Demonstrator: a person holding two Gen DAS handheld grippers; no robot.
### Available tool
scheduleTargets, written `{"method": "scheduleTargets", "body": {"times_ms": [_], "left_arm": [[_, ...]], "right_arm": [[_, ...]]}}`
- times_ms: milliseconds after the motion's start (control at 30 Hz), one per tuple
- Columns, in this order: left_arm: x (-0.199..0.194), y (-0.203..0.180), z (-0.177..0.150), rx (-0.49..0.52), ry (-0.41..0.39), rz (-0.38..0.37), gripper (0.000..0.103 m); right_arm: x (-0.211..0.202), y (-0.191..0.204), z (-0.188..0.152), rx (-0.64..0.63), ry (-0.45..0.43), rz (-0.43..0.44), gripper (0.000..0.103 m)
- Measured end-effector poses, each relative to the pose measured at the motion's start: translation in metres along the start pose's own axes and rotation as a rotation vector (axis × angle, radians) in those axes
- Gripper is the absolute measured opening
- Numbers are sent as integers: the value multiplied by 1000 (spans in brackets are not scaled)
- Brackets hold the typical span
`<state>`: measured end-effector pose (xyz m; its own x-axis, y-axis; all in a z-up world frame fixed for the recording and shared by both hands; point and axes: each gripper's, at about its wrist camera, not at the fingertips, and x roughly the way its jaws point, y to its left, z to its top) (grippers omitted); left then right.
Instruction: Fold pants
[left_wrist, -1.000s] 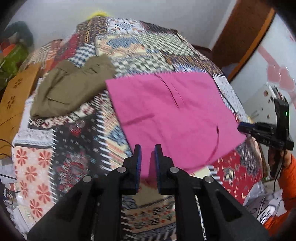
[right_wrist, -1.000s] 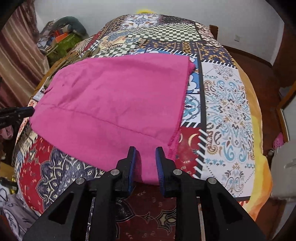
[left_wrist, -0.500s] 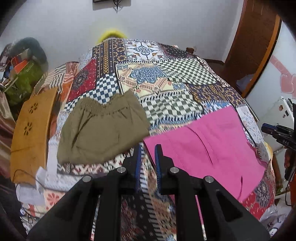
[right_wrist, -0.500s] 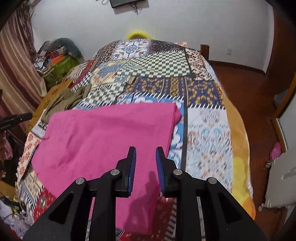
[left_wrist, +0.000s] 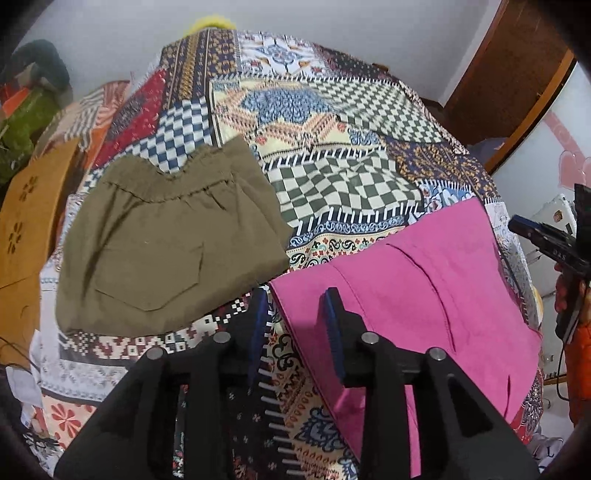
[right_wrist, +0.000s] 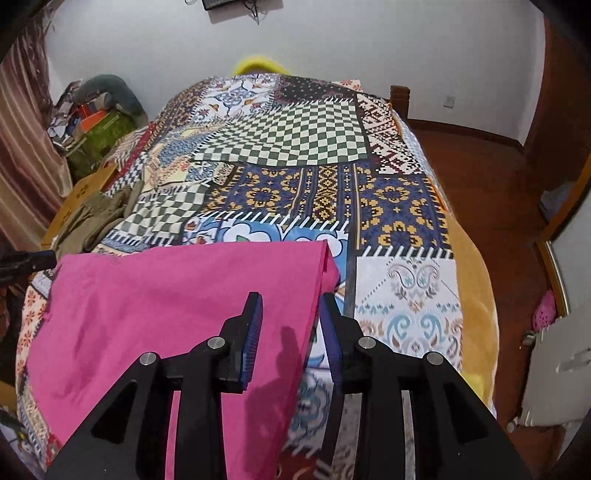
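Note:
Pink pants (left_wrist: 417, 306) lie folded flat on the patchwork bedspread (left_wrist: 332, 122). My left gripper (left_wrist: 295, 325) is open and empty, with its jaws above the near left corner of the pink pants. My right gripper (right_wrist: 290, 328) is open and empty, with its jaws over the right edge of the pink pants (right_wrist: 166, 314). The right gripper also shows at the right edge of the left wrist view (left_wrist: 543, 236).
Olive shorts (left_wrist: 166, 243) lie folded on the bedspread left of the pink pants; they also show in the right wrist view (right_wrist: 96, 218). A wooden board (left_wrist: 26, 218) leans at the bed's left side. Clutter (right_wrist: 92, 114) sits at the far left corner. Wooden floor (right_wrist: 491, 184) lies right of the bed.
Both grippers let go of the pink pants and opened. Both drew back and up from the cloth, which now lies flat on the bed.

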<state>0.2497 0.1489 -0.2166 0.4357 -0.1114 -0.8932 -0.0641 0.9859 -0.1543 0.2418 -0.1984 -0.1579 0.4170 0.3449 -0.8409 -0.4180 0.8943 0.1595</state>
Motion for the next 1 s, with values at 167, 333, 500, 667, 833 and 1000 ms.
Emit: {"method": "scheduleTargets", "body": {"times_ms": [167,333,500,667,833,1000], "left_arm": [[12,3,1,-28,21,-24,31],[21,-1,-1,-20,38,-20,31],[26,0,1,-27,40,-28,31],[31,-1,0,-12,37,-21,31],[29,-6,-4,18,-4,17,28],[24,-12,-5,45,-47,42,10]], "right_arm": [[22,-6,10,-3,20,0,29],[40,-10,14,10,41,7,29],[56,-11,14,13,69,20,29],[63,-12,14,26,74,43,29],[65,-18,16,68,58,87,29],[65,-3,16,-1,37,50,18]]}}
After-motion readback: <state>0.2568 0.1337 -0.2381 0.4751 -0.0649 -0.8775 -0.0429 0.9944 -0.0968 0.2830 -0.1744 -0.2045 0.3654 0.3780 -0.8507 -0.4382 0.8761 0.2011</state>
